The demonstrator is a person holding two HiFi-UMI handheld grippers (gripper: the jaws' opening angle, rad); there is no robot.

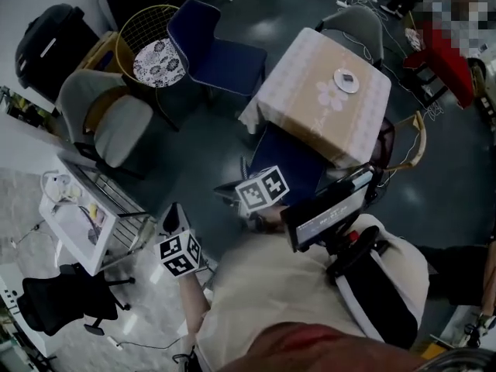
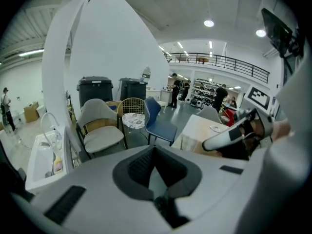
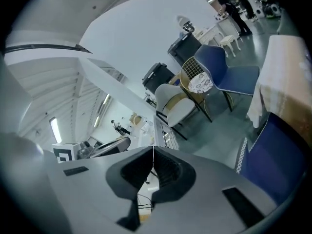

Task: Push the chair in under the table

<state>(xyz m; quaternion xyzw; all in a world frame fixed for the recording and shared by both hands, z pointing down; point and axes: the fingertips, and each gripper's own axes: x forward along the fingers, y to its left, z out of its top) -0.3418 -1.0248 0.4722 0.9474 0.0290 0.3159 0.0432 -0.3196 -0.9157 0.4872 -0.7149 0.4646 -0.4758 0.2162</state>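
blue chair (image 1: 288,165) at table (image 1: 310,103); left gripper (image 2: 155,150), right gripper (image 3: 153,152) both closed

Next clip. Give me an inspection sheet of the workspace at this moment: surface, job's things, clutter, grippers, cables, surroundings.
Surface: table under a pale cloth, bearing one small round white dish.
Job's things: blue chair at the table's near side, far part under the cloth's edge, the rest sticking out.
Clutter: second blue chair, grey armchair and wire chair stand apart from the table.
Grippers: left gripper and right gripper both shut, nothing between the jaws.
Cables: thin cable on the floor, lower left.
Surroundings: black bins, white sink stand, people far off.
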